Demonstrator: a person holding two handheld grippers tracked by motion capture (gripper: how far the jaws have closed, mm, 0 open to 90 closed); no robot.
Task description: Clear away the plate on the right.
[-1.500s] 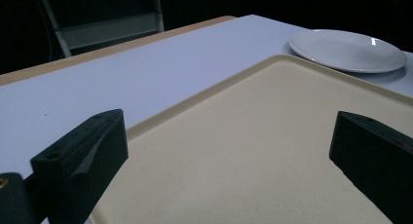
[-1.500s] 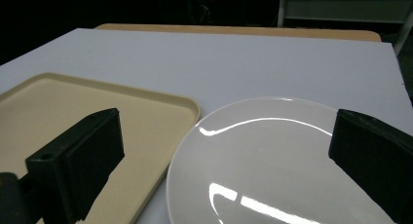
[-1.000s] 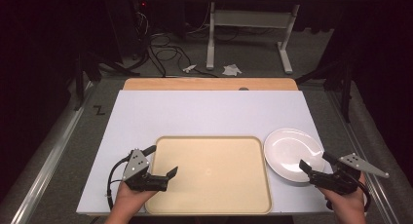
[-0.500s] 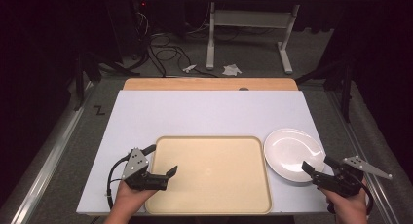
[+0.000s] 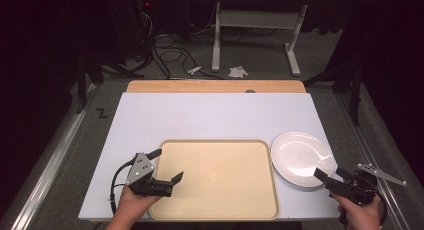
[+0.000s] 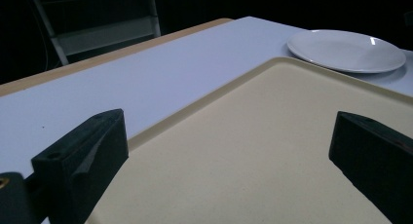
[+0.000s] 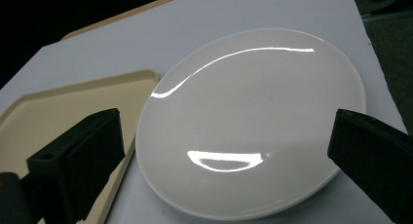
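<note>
Two hand-held grippers are yours: the left hand-held gripper [image 5: 167, 166] hangs spread over the beige tray's [image 5: 220, 190] left edge, pinching nothing. Right of the tray, the white plate [image 5: 300, 157] lies on the bench [image 5: 215, 115]; your right hand-held gripper [image 5: 327, 176] gapes empty at its near rim.

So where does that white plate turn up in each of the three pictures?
High view: the white plate lies right of centre on the table, just right of the beige tray, ahead of the right gripper.
Left gripper view: the plate sits at the top right, beyond the tray's far corner.
Right gripper view: the plate takes up the middle, between the open jaws.
Shared landmark: the tray's rim running beside the plate.
</note>
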